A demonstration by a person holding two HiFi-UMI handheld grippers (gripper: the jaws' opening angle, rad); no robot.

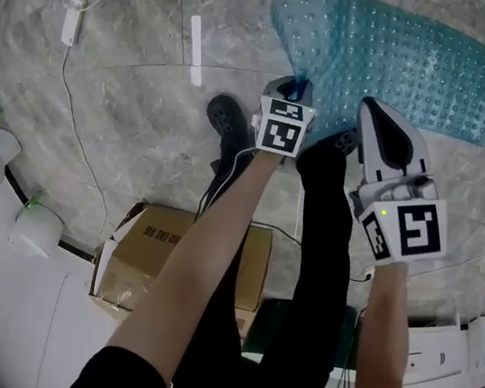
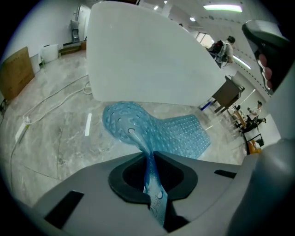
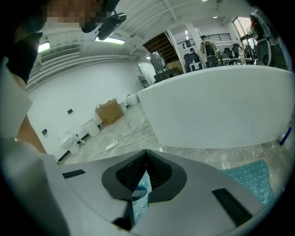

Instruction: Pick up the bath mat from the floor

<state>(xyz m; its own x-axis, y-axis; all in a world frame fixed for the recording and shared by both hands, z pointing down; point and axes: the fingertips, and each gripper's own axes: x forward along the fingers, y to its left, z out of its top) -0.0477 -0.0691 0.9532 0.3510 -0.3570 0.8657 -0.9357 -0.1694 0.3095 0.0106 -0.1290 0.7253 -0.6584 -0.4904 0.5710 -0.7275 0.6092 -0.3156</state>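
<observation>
- Your left gripper (image 1: pixel 295 89) is pinched narrow on a bunched corner of the blue bath mat (image 1: pixel 411 69).
- Your right gripper (image 1: pixel 368 108) is closed on the same near edge, with a strip of mat between its jaws.
- The near edge is raised, and the far part seems to lie on the floor (image 1: pixel 124 77) beside the white tub (image 2: pixel 138 50).
- You are in the lifting step. Next, raise both grippers evenly, grip firm, until the far end clears.

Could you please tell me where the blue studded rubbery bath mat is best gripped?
Probably its thin near edge, from above: the blue studded rubbery bath mat is flat and floppy, so only the rim fits between jaws. The left gripper and right gripper pinch it there.
</observation>
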